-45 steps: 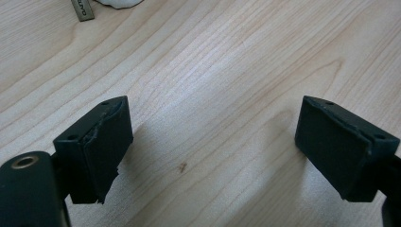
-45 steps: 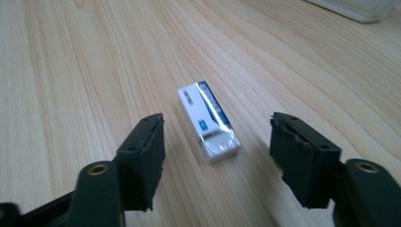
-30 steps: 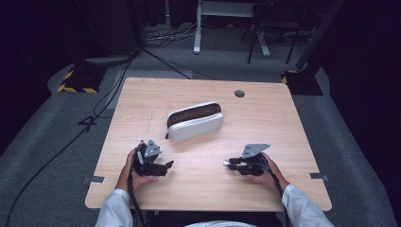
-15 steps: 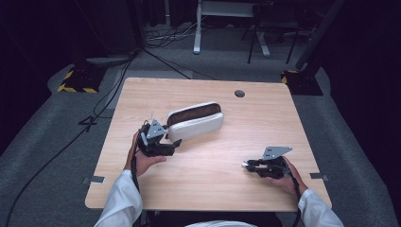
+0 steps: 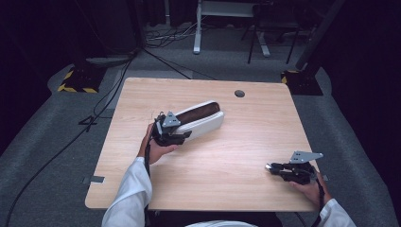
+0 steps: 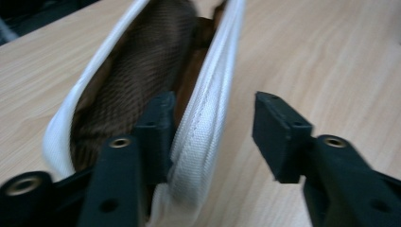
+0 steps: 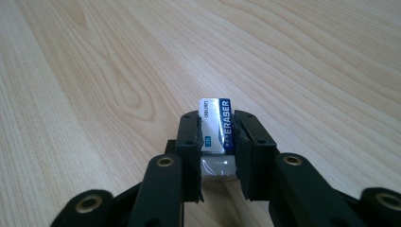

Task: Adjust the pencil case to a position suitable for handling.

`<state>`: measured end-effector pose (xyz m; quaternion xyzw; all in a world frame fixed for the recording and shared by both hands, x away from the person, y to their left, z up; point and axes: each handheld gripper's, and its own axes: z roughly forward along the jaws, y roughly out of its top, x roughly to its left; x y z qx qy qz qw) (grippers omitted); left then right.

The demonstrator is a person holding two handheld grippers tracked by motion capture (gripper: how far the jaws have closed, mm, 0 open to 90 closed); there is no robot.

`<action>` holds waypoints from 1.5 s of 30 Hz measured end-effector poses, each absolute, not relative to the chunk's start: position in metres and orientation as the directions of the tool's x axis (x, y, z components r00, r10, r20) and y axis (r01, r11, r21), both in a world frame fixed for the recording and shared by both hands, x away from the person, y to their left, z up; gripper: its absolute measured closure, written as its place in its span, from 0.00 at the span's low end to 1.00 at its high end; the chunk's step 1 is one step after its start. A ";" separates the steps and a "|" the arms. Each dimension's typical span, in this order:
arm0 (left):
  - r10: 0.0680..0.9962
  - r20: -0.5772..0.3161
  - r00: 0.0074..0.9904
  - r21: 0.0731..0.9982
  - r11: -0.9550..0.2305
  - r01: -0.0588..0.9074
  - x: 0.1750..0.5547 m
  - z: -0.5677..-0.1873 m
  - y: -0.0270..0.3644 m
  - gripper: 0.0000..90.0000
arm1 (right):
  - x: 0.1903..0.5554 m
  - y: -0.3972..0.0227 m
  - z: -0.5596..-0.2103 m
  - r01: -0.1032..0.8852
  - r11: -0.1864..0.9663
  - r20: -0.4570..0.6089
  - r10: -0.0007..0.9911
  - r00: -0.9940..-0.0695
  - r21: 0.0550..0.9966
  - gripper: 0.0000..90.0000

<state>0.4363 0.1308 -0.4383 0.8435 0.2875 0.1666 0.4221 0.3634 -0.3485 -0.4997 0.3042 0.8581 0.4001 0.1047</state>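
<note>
One gripper (image 7: pixel 215 142) clamps eraser (image 7: pixel 216 124); other gripper (image 6: pixel 213 137) straddles pouch rim (image 6: pixel 208 113)

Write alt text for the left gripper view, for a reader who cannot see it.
The left gripper is open, its black jaws straddling one white zippered edge of an open white fabric pencil case with brown mesh lining: one jaw sits inside the opening, the other outside over the light wooden table. The picture is slightly blurred.
</note>
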 end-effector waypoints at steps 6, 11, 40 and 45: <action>0.540 0.072 0.839 0.793 -0.541 0.281 0.430 -0.437 0.107 0.85 | 0.365 -0.351 -0.500 0.439 0.489 0.062 0.613 -0.788 0.754 0.81; 0.496 0.079 0.864 0.786 -0.564 0.252 0.420 -0.437 0.095 0.86 | 0.365 -0.352 -0.501 0.444 0.481 0.068 0.617 -0.784 0.756 0.81; 0.663 0.008 0.749 0.833 -0.418 0.362 0.351 -0.443 0.168 0.40 | 0.366 -0.352 -0.501 0.445 0.474 0.073 0.618 -0.783 0.760 0.81; 0.651 -0.031 0.758 0.797 -0.442 0.412 0.374 -0.460 0.154 0.40 | 0.365 -0.351 -0.501 0.440 0.479 0.066 0.617 -0.784 0.760 0.81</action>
